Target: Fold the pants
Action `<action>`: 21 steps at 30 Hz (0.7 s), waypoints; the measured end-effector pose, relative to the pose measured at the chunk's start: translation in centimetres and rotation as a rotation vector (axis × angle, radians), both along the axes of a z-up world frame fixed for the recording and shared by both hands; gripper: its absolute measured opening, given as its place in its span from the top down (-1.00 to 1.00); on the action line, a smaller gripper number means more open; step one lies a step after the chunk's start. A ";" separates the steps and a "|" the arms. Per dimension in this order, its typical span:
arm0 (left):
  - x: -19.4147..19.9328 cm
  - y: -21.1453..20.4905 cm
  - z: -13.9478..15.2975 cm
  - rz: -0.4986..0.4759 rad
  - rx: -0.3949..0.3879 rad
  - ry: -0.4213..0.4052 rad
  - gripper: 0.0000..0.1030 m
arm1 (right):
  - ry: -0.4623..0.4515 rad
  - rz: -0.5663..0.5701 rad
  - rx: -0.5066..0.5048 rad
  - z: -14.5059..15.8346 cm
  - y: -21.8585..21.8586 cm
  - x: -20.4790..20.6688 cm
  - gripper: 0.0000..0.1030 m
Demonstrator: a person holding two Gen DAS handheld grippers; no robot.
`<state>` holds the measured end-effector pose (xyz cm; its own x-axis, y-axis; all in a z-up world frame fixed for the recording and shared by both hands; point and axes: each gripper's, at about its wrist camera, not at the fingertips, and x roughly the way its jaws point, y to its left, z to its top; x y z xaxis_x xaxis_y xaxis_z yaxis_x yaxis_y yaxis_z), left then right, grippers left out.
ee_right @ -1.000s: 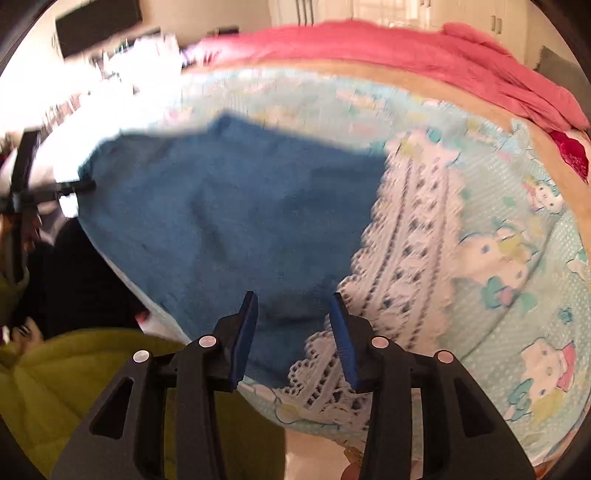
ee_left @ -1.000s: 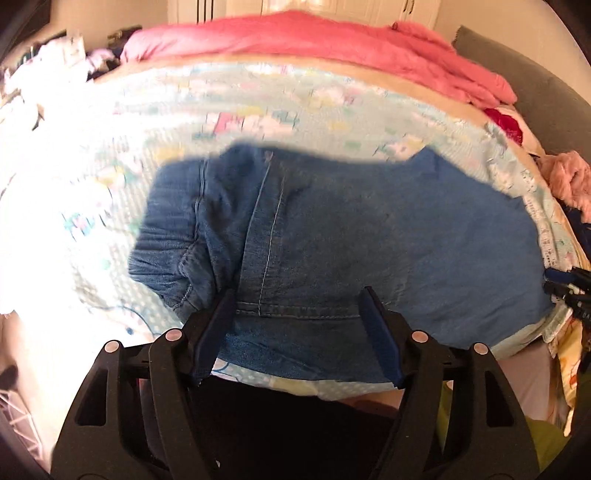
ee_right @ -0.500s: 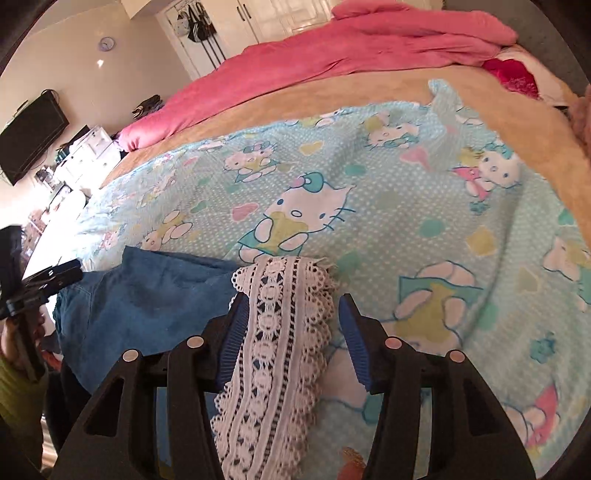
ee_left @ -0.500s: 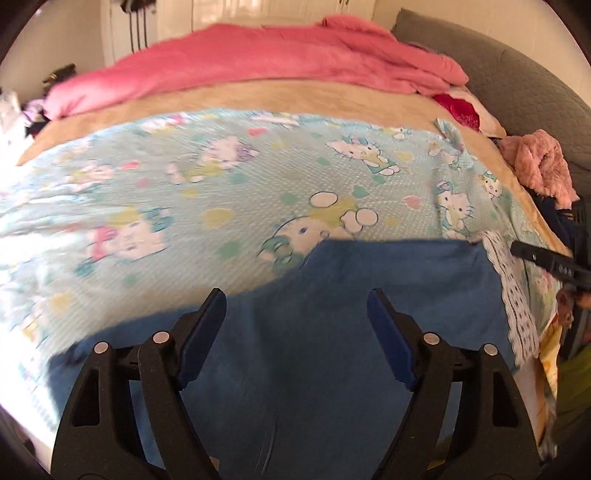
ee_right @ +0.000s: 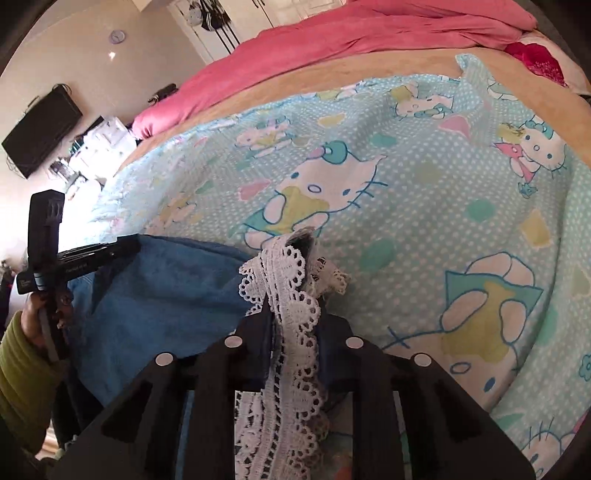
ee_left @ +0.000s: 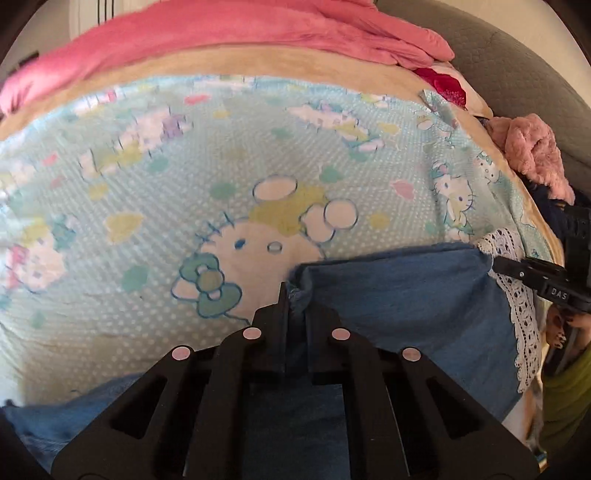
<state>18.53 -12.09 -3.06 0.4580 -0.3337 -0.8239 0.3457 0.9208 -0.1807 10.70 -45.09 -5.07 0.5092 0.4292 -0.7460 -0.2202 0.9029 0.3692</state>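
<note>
The blue denim pants (ee_left: 406, 295) lie at the near edge of the bed, their leg ends trimmed with white lace (ee_left: 517, 306). My left gripper (ee_left: 295, 295) is shut on the far denim edge. My right gripper (ee_right: 291, 299) is shut on the lace hem (ee_right: 291, 295) of the pants, which bunches up between the jaws. The denim (ee_right: 166, 291) spreads to the left of it. Each gripper shows at the edge of the other's view: the right (ee_left: 535, 280), the left (ee_right: 85, 258).
The bed carries a light blue cartoon-cat sheet (ee_left: 258, 166) over a tan blanket (ee_left: 258, 62). A pink duvet (ee_left: 221, 33) lies along the far side. A pink fluffy garment (ee_left: 535, 155) and a grey headboard (ee_left: 517, 66) are at the right.
Both grippers have closed: the left on the denim edge, the right on the lace hem. Both views have moved forward over the bed since a second ago.
</note>
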 end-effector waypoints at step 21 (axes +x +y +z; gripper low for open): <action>0.7 4.6 0.1 0.195 0.096 -0.091 0.37 | -0.060 -0.123 -0.249 1.2 -0.3 1.6 0.09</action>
